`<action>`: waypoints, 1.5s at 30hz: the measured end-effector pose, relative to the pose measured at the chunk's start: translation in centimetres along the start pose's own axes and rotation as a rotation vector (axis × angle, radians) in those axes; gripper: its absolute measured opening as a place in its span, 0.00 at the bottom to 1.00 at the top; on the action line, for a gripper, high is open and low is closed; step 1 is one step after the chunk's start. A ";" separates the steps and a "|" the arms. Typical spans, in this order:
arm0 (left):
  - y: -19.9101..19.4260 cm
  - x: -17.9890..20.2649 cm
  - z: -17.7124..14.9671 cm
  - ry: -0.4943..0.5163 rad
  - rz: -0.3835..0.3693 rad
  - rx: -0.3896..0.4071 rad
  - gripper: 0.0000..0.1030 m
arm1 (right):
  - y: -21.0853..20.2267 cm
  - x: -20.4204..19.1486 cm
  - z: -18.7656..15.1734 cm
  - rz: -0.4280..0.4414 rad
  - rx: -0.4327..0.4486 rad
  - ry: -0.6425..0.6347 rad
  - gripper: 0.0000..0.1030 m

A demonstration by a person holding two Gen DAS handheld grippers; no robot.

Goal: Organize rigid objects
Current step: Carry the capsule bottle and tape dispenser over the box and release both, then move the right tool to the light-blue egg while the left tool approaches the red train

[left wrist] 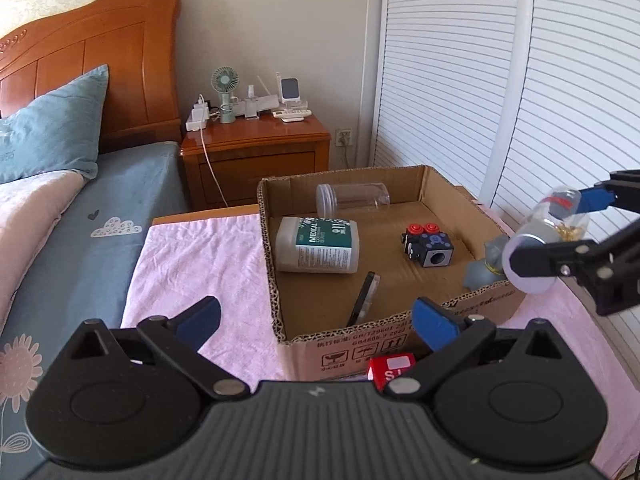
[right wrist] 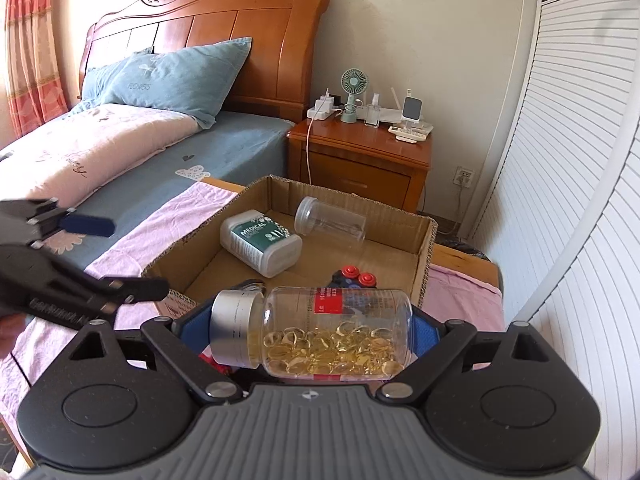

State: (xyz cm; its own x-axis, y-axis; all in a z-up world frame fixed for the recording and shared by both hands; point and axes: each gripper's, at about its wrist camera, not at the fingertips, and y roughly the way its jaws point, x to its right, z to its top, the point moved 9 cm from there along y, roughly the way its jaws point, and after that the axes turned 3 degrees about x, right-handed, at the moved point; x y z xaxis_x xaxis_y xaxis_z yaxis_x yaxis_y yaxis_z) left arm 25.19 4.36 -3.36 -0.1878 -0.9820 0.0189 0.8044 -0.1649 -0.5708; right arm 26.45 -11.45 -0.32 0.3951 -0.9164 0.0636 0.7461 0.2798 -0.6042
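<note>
At far left a bed (left wrist: pixel 48 216) with a blue pillow (left wrist: pixel 56 128) runs along the wall, and a nightstand (left wrist: pixel 256 148) beyond it carries a small fan (left wrist: pixel 225 92). A pink cloth (left wrist: pixel 200 272) covers the table in front. The left gripper (left wrist: pixel 316 320) hangs over that cloth at the box's near left corner, its blue-padded fingers (left wrist: pixel 200 318) spread wide with nothing between them. The open cardboard box (left wrist: pixel 360 336) sits on the cloth. Inside, toward the left wall, a white medical bottle (left wrist: pixel 318 245) lies on its side; just behind it an empty clear jar (left wrist: pixel 352 199) also lies flat against the back wall. A dark flat item (left wrist: pixel 364 298) leans tilted near the front wall, and a black cube toy (left wrist: pixel 428 246) with red buttons rests further right. A grey figure (left wrist: pixel 486 268) stands in the box's right front corner. A red pack (left wrist: pixel 390 370) lies outside, against the box's front. At right, the right gripper (right wrist: pixel 312 330) is clamped across a clear capsule bottle (right wrist: pixel 336 330) with a silver cap, held on its side above the box's near edge, yellow capsules pooled along its lower wall.
</note>
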 end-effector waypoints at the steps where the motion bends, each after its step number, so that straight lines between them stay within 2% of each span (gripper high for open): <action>1: -0.5 -0.2 -0.3 -0.002 0.013 0.002 0.99 | 0.3 -0.2 0.3 0.009 -0.005 0.004 0.93; 10: -3.0 -1.1 -1.5 -0.029 0.053 0.026 0.99 | 4.7 -2.2 3.3 0.023 -0.071 0.007 0.93; 14: -3.6 -1.7 -1.9 -0.039 0.056 0.033 0.99 | 7.1 -2.8 2.6 0.023 -0.147 0.011 0.93; 20: -3.8 -2.6 -2.6 -0.052 0.073 0.029 0.99 | 8.6 -3.2 0.4 0.005 -0.230 0.028 0.93; 22: -3.8 -2.7 -2.7 -0.057 0.071 0.027 0.99 | 8.6 -3.1 0.2 0.001 -0.225 0.036 0.93; 24: -3.9 -2.8 -2.8 -0.055 0.069 0.026 0.99 | 8.3 -3.0 0.3 -0.007 -0.207 0.032 1.00; 34: -4.0 -3.1 -3.5 -0.067 0.087 -0.013 0.99 | 4.5 -3.2 0.7 -0.013 -0.139 0.060 1.00; 39: -4.5 -2.9 -3.4 -0.053 0.102 -0.016 0.99 | 2.9 -3.5 -0.9 -0.014 -0.129 0.057 1.00; 45: -4.7 -2.7 -3.9 -0.042 0.103 -0.041 0.99 | 2.5 -3.7 -5.1 -0.023 -0.166 0.062 1.00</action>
State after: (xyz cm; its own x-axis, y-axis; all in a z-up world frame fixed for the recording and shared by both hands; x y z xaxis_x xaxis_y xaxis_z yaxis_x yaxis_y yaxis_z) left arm 19.69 8.12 -3.88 -0.0805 -0.9967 -0.0073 0.7946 -0.0598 -0.6042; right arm 24.12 -8.84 -6.12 0.3414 -0.9393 0.0333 0.6540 0.2119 -0.7262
